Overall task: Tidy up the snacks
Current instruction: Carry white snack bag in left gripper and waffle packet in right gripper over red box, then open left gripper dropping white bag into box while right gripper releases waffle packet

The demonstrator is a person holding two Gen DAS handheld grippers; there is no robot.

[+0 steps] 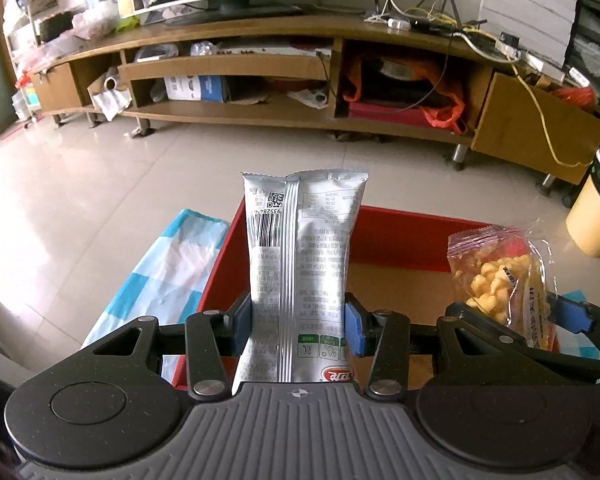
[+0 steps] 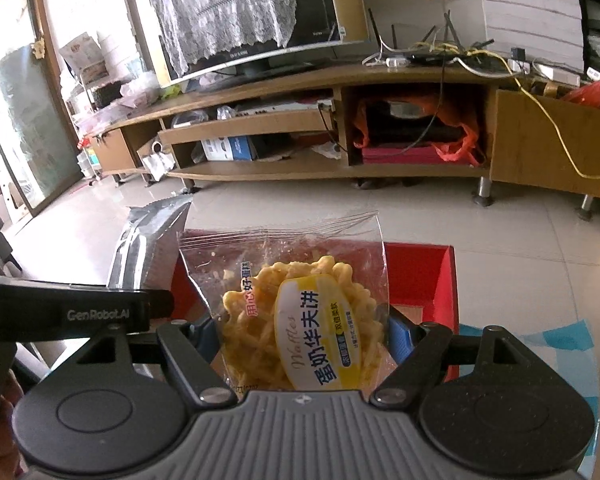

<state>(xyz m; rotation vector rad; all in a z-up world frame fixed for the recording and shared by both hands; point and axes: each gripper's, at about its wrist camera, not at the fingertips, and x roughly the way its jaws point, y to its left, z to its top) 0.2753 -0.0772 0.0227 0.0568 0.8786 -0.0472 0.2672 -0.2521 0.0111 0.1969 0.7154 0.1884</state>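
My left gripper (image 1: 299, 320) is shut on a silver foil snack packet (image 1: 300, 248), held upright over the left part of a red box (image 1: 404, 236) with a brown cardboard floor. My right gripper (image 2: 300, 332) is shut on a clear waffle bag (image 2: 296, 312) with yellow waffles and a yellow label, held over the same red box (image 2: 444, 284). In the left wrist view the waffle bag (image 1: 500, 280) and the right gripper (image 1: 512, 320) show at the right. In the right wrist view the silver packet (image 2: 148, 244) shows at the left.
The box stands on a blue-and-white checked cloth (image 1: 160, 272). Beyond it lies a tiled floor (image 1: 140, 168) and a long wooden TV stand (image 1: 260, 68) full of clutter and cables. A cream waste bin (image 1: 596, 216) stands at the right.
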